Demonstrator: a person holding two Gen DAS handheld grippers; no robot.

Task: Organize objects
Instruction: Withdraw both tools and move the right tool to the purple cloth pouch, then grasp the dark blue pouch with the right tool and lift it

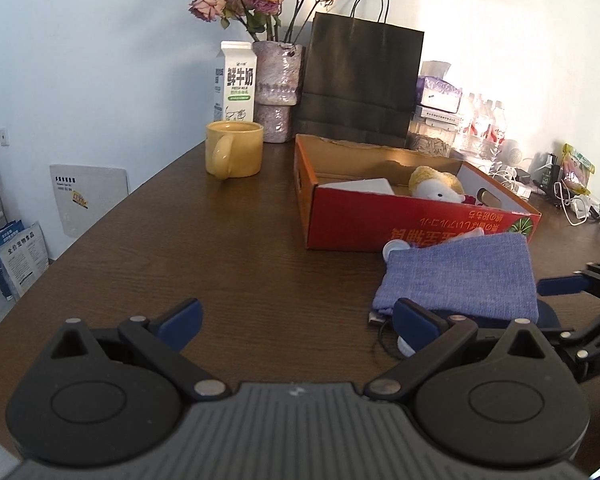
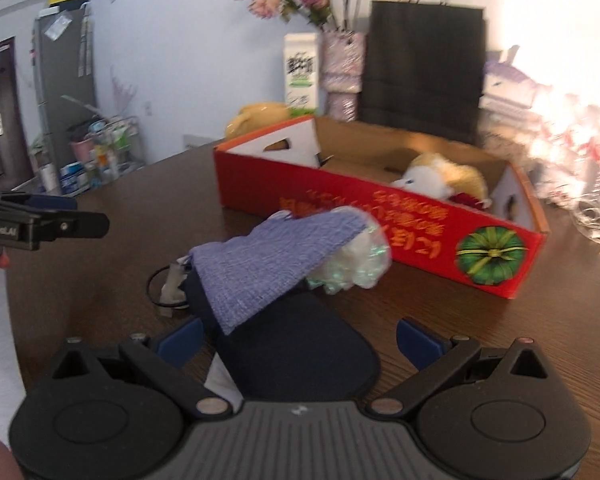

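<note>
On a dark wooden counter (image 1: 228, 240), a red cardboard box (image 1: 380, 216) sits open with a plush toy (image 1: 436, 186) and a white card (image 1: 364, 186) inside. Just in front of the box lies a blue cloth (image 1: 460, 276), draped over a dark pouch (image 2: 300, 352) and a crinkly white bundle (image 2: 352, 264); a black cord (image 2: 156, 284) pokes out at the cloth's left edge. The left tongs (image 1: 296, 320) hover low over bare wood, jaws spread wide and gripping nothing, the right-hand pad near the cloth's near corner. The right tongs (image 2: 296, 338) are likewise spread apart, with the dark pouch lying between the pads; whether either pad touches it cannot be told. Behind the box stand a yellow mug (image 1: 234, 148), a milk carton (image 1: 238, 80), a vase (image 1: 278, 84) of dried roses and a black paper bag (image 1: 360, 80). To the right the counter is cluttered with bottles (image 1: 484, 120) and cables.
</note>
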